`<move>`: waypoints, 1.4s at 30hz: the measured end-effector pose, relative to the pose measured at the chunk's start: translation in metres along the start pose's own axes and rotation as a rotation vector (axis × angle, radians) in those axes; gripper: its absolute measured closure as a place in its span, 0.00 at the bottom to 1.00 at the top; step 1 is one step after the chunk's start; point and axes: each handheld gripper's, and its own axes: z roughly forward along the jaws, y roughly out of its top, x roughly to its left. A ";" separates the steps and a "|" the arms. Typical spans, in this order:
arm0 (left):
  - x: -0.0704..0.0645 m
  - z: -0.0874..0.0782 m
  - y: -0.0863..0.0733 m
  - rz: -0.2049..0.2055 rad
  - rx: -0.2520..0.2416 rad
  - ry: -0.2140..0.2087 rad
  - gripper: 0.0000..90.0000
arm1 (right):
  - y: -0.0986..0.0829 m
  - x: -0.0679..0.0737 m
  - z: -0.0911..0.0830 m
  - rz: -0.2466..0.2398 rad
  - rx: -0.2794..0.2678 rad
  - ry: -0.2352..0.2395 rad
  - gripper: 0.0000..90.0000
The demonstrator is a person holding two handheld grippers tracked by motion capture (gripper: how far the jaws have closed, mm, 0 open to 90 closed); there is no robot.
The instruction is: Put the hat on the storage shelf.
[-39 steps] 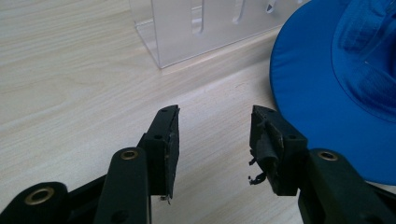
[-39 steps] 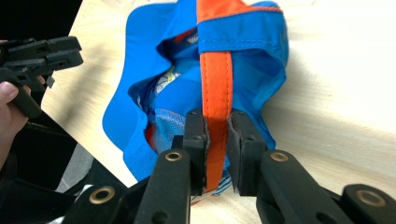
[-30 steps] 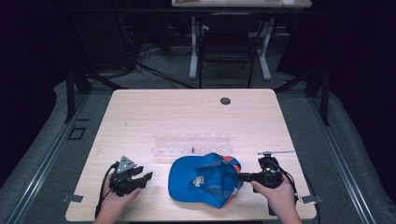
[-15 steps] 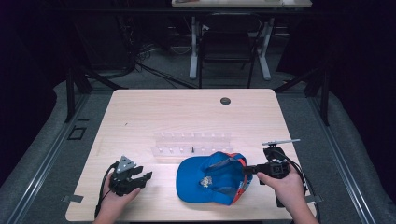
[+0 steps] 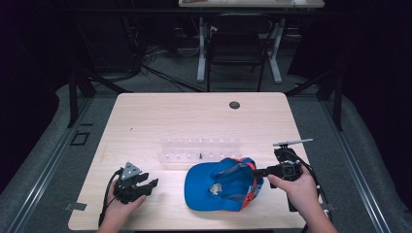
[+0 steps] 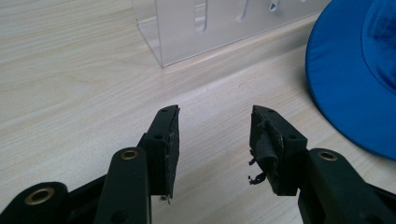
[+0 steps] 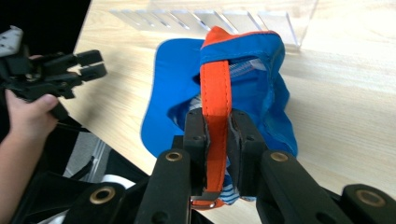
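Blue cap (image 5: 221,183) lies on the wooden tabletop (image 5: 194,121) w/ its inside showing, just on the person's side of the clear acrylic rack (image 5: 200,148); its brim points away from the right gripper, toward the left one. Landmark = cap.

Right gripper (image 5: 257,172) is at the cap's right edge, jaws clamped narrow on the orange strap (image 7: 215,100) at the cap's back. In the right gripper view the strap runs straight up between the two black jaws, pinched flat, w/ blue crown fabric bunched behind it. Right hand (image 5: 296,187) holds that gripper just right of the cap.

Left gripper (image 5: 151,184) sits left of the cap, near but apart from the brim, low over the tabletop. Jaws stand wide apart w/ nothing between them; in the left gripper view bare wood shows through the gap, the brim is at far right and the rack's corner is up ahead. Bits of torn black pad hang off one jaw's inner face. Left hand (image 5: 119,206) grips it from the near edge.

Round dark grommet (image 5: 234,105) is set in the tabletop beyond the cap, past the rack. Small dark peg (image 5: 200,156) stands in the rack's near row, just behind the cap's brim.
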 end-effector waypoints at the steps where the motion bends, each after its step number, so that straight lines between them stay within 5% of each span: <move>1: 0.000 0.000 0.000 -0.002 -0.001 0.001 0.59 | 0.001 0.002 -0.001 0.002 -0.003 0.005 0.87; 10: 0.000 0.001 0.000 -0.001 0.001 0.002 0.59 | 0.017 0.015 -0.012 0.015 -0.005 0.075 0.87; 30: 0.000 0.001 0.000 0.001 0.002 0.000 0.59 | 0.046 0.059 -0.044 -0.084 -0.049 0.078 0.88; 42: -0.001 0.001 0.000 0.006 0.005 0.001 0.59 | 0.054 0.075 -0.052 -0.097 -0.051 0.095 0.88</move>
